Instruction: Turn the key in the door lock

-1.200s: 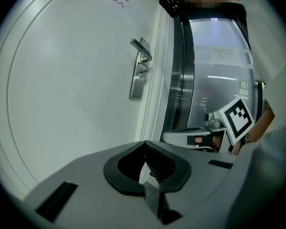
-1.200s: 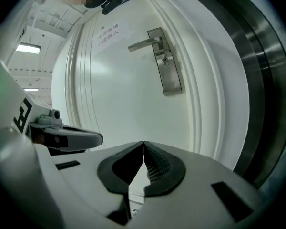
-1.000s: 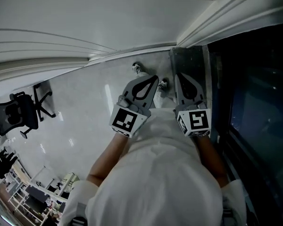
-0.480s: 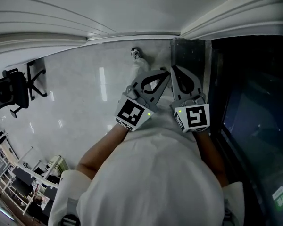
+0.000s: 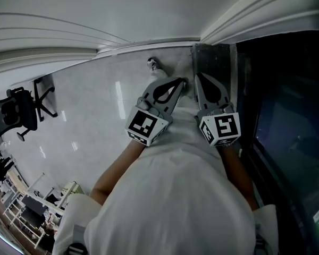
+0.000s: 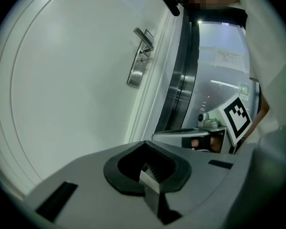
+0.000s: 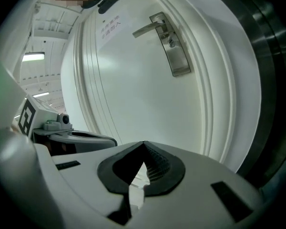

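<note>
Jaws closed, empty, on left gripper point(image 6: 145, 147) and right gripper point(image 7: 143, 146); silver metal lever lock plate point(image 7: 174, 56) well ahead, above; advise opening, approaching keyhole squarely.

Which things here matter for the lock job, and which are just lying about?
For the job:
lock plate, below the door handle
left gripper and right gripper, both jaws shut, empty

Just about:
office chair
paper notice on the door
</note>
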`<state>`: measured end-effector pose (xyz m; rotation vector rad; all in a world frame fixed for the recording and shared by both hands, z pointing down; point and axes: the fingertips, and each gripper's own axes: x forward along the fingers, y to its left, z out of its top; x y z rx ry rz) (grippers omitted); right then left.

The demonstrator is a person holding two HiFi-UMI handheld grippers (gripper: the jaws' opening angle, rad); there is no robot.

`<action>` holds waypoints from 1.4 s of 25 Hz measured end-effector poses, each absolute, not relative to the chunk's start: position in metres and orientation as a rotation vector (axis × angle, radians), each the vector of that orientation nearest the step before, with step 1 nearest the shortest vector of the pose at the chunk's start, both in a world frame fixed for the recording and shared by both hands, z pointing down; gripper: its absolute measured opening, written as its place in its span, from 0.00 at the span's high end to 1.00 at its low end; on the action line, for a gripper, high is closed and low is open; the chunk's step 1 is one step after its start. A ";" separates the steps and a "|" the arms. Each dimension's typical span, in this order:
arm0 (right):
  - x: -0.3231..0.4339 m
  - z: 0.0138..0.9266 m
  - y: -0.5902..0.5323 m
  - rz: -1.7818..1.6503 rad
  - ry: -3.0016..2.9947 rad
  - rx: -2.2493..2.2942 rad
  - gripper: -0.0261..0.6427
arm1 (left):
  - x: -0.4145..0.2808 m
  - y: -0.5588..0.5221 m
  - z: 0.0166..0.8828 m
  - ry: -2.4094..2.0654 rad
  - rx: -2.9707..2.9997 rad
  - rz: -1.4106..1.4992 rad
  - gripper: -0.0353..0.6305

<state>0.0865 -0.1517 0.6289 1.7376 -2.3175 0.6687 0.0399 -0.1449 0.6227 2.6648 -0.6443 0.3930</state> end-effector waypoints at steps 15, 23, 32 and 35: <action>0.089 0.638 -0.143 0.728 -2.296 1.744 0.96 | 0.044 -0.134 0.631 -0.612 2.662 0.436 0.94; 0.084 0.639 -0.140 0.734 -2.305 1.737 0.96 | 0.033 -0.136 0.631 -0.652 2.632 0.401 0.94; 0.076 0.644 -0.138 0.746 -2.292 1.711 0.96 | 0.027 -0.131 0.636 -0.633 2.619 0.419 0.94; 0.073 0.647 -0.136 0.757 -2.290 1.696 0.96 | 0.026 -0.130 0.638 -0.627 2.610 0.412 0.94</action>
